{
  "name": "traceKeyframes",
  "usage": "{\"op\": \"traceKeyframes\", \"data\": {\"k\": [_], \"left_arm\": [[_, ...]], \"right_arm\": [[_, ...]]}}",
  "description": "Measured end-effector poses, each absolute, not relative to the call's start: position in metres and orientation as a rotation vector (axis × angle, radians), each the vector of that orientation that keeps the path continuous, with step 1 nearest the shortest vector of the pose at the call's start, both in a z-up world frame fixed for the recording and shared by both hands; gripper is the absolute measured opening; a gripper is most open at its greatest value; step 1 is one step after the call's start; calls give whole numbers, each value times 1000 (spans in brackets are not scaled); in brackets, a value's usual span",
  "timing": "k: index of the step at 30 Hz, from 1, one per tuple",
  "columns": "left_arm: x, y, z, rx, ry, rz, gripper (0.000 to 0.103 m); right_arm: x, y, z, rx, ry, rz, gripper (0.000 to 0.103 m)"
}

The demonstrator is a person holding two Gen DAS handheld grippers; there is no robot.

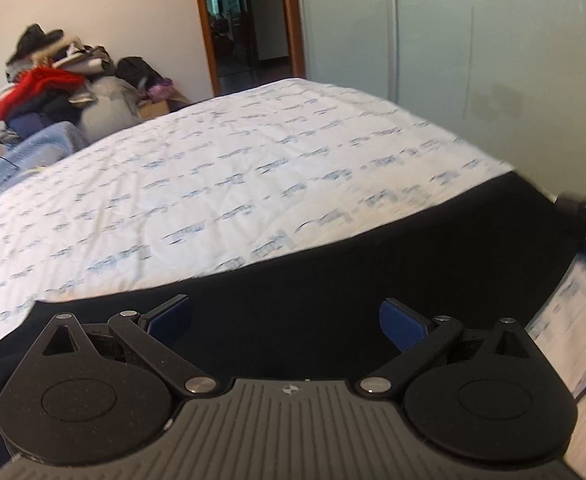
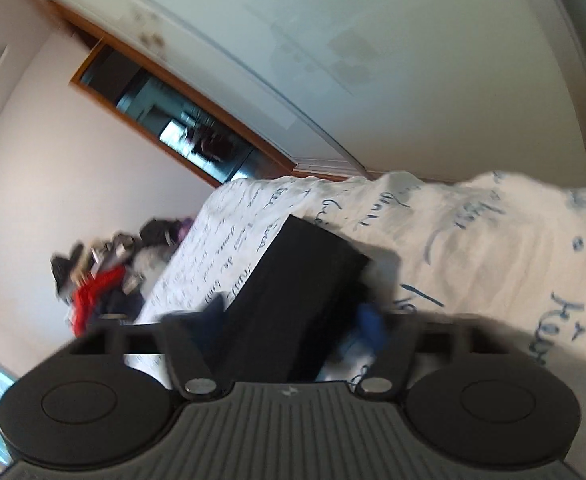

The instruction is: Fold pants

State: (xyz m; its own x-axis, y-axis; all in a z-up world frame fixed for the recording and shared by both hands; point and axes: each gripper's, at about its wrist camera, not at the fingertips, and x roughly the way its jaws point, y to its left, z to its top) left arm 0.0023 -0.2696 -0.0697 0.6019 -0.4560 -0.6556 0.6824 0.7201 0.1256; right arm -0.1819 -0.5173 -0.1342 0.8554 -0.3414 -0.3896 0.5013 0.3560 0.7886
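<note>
Pants (image 1: 333, 264): black, flat along the bed's (image 1: 213, 168) near edge.
Left gripper (image 1: 286, 322): spread above pants.
Right gripper (image 2: 293, 320): spread, blurred, astride the pants' end.

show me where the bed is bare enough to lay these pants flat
Free: the printed sheet between the black pants and the far edge by the doorway. Crowded: the clothes pile off the bed's left corner.

The bedsheet (image 2: 473, 232) carries cursive script, too blurred to read.
</note>
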Motion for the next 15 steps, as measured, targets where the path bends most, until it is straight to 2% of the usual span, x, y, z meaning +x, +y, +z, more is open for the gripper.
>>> {"op": "traceKeyframes", "data": {"k": [1, 4, 7, 12, 15], "left_arm": [[2, -275, -67, 383, 636, -693, 102], [4, -296, -62, 380, 622, -726, 102], [11, -318, -53, 348, 668, -782, 101], [29, -352, -36, 123, 823, -965, 102], [37, -375, -37, -22, 938, -1070, 102]], "right_arm": [[-182, -521, -138, 1107, 165, -541, 32], [-177, -526, -140, 1070, 207, -532, 19], [-166, -514, -117, 834, 282, -542, 16], [-130, -464, -83, 257, 435, -542, 16], [-116, -445, -80, 93, 493, -509, 16]]}}
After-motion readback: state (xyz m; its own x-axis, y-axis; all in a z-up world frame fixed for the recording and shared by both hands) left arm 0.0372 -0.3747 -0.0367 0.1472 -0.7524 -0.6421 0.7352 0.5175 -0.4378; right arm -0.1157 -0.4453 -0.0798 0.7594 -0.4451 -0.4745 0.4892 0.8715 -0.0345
